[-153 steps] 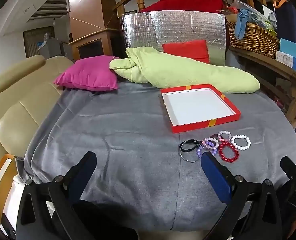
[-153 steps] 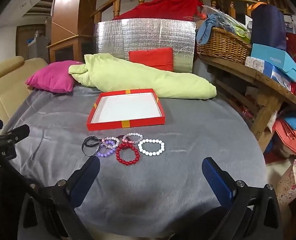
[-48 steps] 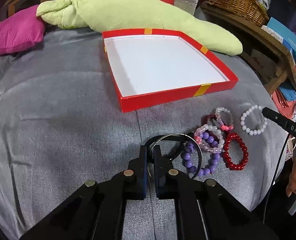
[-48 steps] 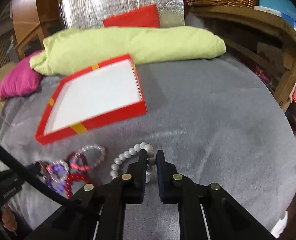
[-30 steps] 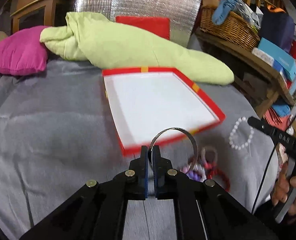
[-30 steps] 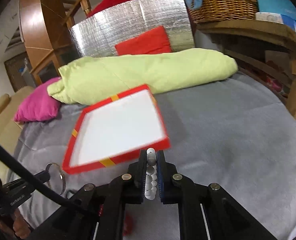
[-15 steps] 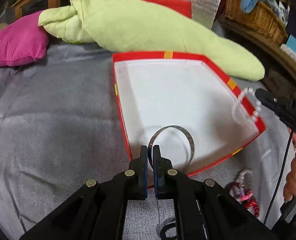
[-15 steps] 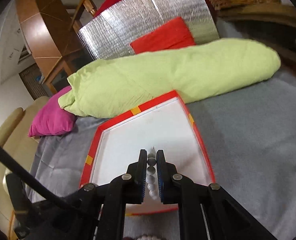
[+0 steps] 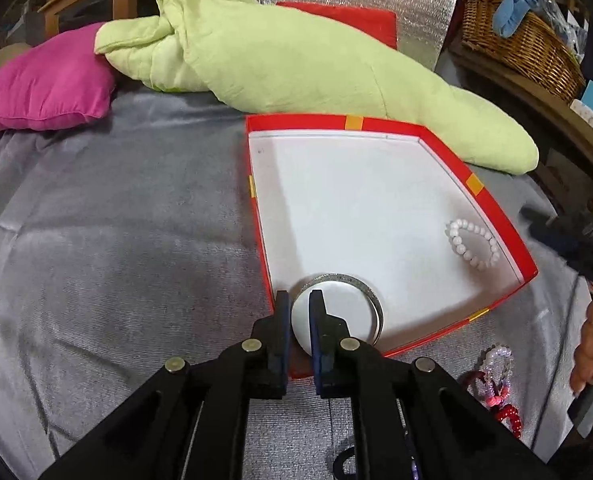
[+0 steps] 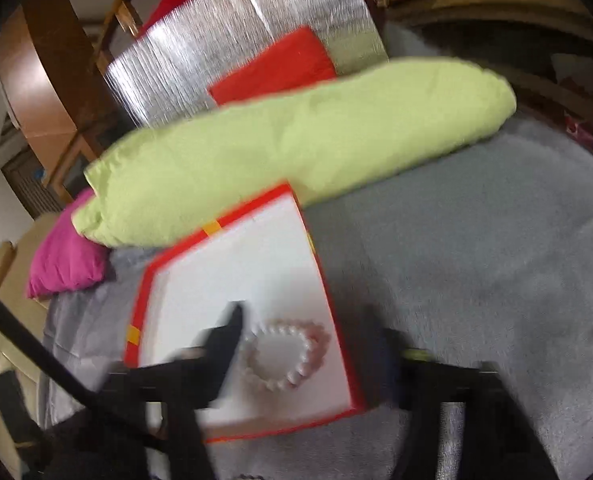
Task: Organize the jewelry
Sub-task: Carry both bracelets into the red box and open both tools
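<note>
A red box lid with a white inside (image 9: 360,208) (image 10: 256,264) lies on the grey blanket. A silver bangle (image 9: 372,300) lies flat in its near left corner. My left gripper (image 9: 299,308) sits over the bangle's near edge with its jaws slightly parted, no longer pinching it. A white bead bracelet (image 9: 474,242) (image 10: 288,356) lies in the lid's near right corner. My right gripper (image 10: 308,344) is wide open above it, blurred. Several bead bracelets (image 9: 496,376) lie on the blanket right of the lid.
A lime green pillow (image 9: 316,64) lies just behind the lid, a magenta cushion (image 9: 48,80) at the back left. A wicker basket (image 9: 524,40) stands on a wooden shelf at the right. A black ring (image 9: 346,462) lies near my left gripper's base.
My left gripper lowered the silver bangle flat into the lid and parted its jaws. My right gripper opened wide and dropped the white bead bracelet into the lid.
</note>
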Available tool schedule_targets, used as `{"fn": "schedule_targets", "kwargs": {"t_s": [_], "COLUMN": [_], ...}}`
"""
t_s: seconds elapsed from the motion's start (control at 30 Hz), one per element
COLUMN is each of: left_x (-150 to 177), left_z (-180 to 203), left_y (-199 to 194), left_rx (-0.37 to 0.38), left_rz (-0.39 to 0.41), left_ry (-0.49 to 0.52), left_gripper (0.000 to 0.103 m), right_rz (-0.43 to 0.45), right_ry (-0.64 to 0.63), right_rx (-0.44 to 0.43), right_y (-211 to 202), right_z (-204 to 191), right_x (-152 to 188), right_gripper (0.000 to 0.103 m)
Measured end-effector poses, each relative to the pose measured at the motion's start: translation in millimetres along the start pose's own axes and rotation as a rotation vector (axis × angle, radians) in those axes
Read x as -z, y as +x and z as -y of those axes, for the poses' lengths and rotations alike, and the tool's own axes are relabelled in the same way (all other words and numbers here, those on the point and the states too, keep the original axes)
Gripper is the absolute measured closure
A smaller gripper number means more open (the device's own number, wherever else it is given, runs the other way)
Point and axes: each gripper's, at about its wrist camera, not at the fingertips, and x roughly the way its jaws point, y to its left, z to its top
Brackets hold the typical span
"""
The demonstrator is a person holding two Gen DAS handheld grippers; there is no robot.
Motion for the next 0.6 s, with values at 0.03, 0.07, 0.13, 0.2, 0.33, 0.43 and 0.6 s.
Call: {"fn": "schedule_targets", "kwargs": {"t_s": [0.03,0.07,0.13,0.2,0.33,0.43,0.6], "left_x": [-1,0,0,1,3,0,-5], "left_z": [0,0,-4,-7,-15,-18,-20], "left_y": [1,0,0,2,17,21,26], "left_rx": [-0.013,-0.042,-0.06,-0.054,-0.054,-0.06,-0.062], "left_rz": [0.004,0.008,0.017,0.006,-0.063,-0.066,-0.067], "left_ry": [0.005,0.007,-0.002,-0.011,-0.039,-0.053,-0.054], "left_gripper": [0.09,0.083,0.067,0.067,0.067,0.067,0.067], "right_rz": [-0.018,-0.036,-0.056,-0.065,-0.058,-0.067,-0.077], "right_ry": [-0.001,0.004,0.007,-0.001,-0.073,-0.068,-0.061], "right_rx": [0.026,0.05,0.072,0.087,0.141,0.143,0.122], "right_y": [5,11,15,14,10,5,-6], "right_z": [1,5,8,9,-2,-1,2], "right_x": [2,4,7,10,22,28,39], "right_gripper": [0.076,0.077,0.094,0.094,0.096,0.097,0.097]}}
